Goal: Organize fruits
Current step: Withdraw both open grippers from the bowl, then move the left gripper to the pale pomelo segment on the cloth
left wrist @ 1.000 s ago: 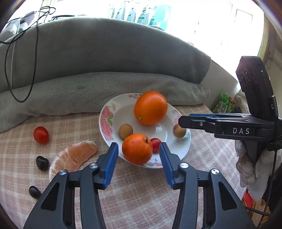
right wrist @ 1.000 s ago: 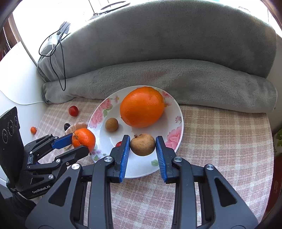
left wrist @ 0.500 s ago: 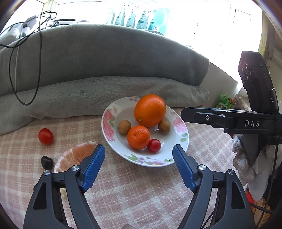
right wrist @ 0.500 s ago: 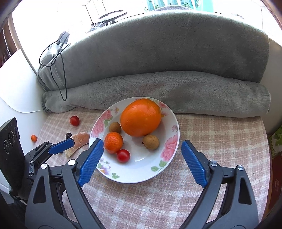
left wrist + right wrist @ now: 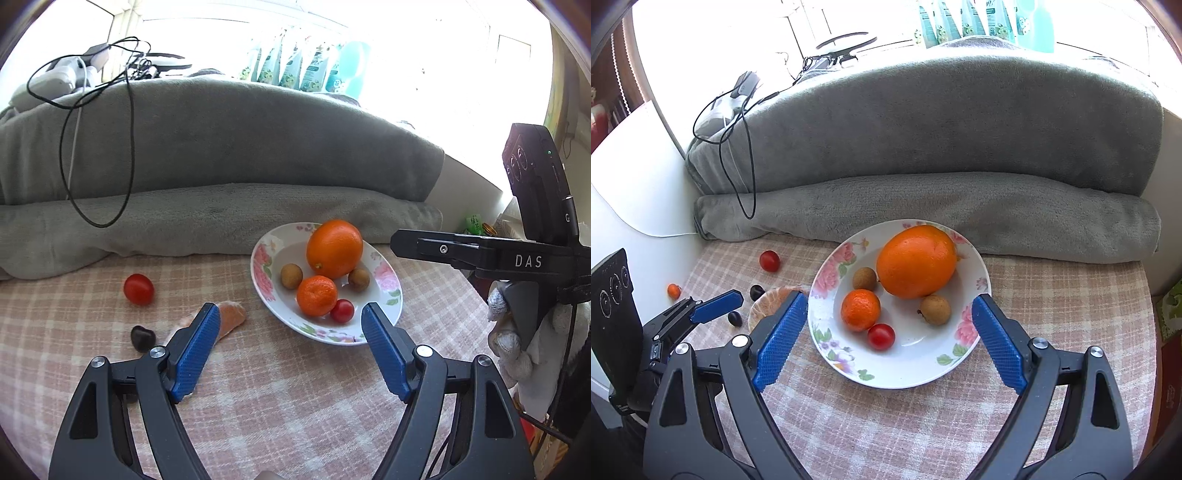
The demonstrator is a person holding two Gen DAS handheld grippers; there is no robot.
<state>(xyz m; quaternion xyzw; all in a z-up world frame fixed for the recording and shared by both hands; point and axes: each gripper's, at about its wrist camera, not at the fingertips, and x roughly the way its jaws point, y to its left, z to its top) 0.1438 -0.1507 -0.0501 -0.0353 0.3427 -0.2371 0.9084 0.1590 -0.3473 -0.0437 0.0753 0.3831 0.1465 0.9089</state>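
Checked cloth (image 5: 1052, 295) bare right of plate (image 5: 982, 273).

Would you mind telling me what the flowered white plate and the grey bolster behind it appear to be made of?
The flowered white plate looks like glazed ceramic or porcelain: smooth, glossy, with highlights in its well and printed pink roses on the rim; melamine cannot be ruled out. The grey bolster appears to be a rolled plush fleece blanket: matte, with a fuzzy nap and soft folds.
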